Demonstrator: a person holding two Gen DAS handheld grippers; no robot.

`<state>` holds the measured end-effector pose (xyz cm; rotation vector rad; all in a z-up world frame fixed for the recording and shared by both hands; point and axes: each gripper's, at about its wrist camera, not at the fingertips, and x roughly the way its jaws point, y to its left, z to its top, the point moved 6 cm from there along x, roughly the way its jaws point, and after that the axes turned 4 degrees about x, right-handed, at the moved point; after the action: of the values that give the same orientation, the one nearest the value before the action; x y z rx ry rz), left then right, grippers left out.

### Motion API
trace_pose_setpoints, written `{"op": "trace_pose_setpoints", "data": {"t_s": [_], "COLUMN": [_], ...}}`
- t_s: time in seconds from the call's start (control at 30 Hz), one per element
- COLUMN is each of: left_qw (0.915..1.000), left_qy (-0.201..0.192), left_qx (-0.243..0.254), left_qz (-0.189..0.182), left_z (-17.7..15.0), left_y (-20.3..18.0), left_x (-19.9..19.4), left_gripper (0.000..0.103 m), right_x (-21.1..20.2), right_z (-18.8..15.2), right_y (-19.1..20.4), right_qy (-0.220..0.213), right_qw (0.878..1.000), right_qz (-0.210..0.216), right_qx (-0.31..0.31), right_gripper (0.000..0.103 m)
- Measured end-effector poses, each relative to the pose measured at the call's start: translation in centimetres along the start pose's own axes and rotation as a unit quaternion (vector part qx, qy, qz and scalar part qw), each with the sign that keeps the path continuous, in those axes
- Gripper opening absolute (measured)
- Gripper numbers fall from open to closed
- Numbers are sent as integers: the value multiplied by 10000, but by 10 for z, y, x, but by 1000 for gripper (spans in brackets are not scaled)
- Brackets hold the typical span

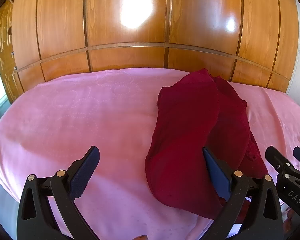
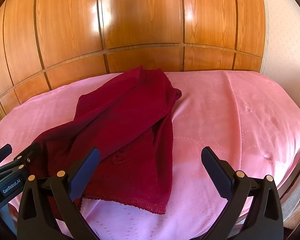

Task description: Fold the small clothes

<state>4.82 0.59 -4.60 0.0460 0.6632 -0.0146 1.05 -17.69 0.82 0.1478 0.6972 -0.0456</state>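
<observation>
A dark red garment (image 1: 192,132) lies crumpled and partly folded on the pink bed cover (image 1: 80,116); it also shows in the right wrist view (image 2: 128,132), with its scalloped hem toward me. My left gripper (image 1: 150,172) is open and empty, its right finger (image 1: 216,172) over the garment's near edge. My right gripper (image 2: 150,172) is open and empty, its left finger (image 2: 84,172) over the garment's near left part. The right gripper appears at the right edge of the left wrist view (image 1: 286,172), and the left gripper at the left edge of the right wrist view (image 2: 14,166).
A glossy wooden wardrobe (image 1: 130,30) stands just behind the bed, also in the right wrist view (image 2: 142,20). The pink cover (image 2: 240,116) spreads to the right of the garment. A pale wall (image 2: 284,30) is at the far right.
</observation>
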Motion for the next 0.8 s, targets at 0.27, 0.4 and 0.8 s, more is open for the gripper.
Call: {"op": "trace_pose_setpoints", "data": {"t_s": [0.27, 0.4, 0.8], "left_qw": [10000, 10000, 10000], "left_qy": [-10, -7, -7], "left_qx": [-1, 0, 46], "left_qz": [-12, -6, 18], "left_z": [0, 0, 1], "left_y": [2, 2, -1], "left_x": [-2, -3, -3], "left_gripper": [99, 99, 99], "right_x": [-2, -2, -2], "right_z": [1, 1, -1], "right_y": [1, 1, -1], "right_qy": [-40, -44, -30], "right_qw": [10000, 10000, 10000], "right_qz": [16, 27, 81], "right_qx": [-15, -16, 44], "right_gripper": [101, 101, 101]}}
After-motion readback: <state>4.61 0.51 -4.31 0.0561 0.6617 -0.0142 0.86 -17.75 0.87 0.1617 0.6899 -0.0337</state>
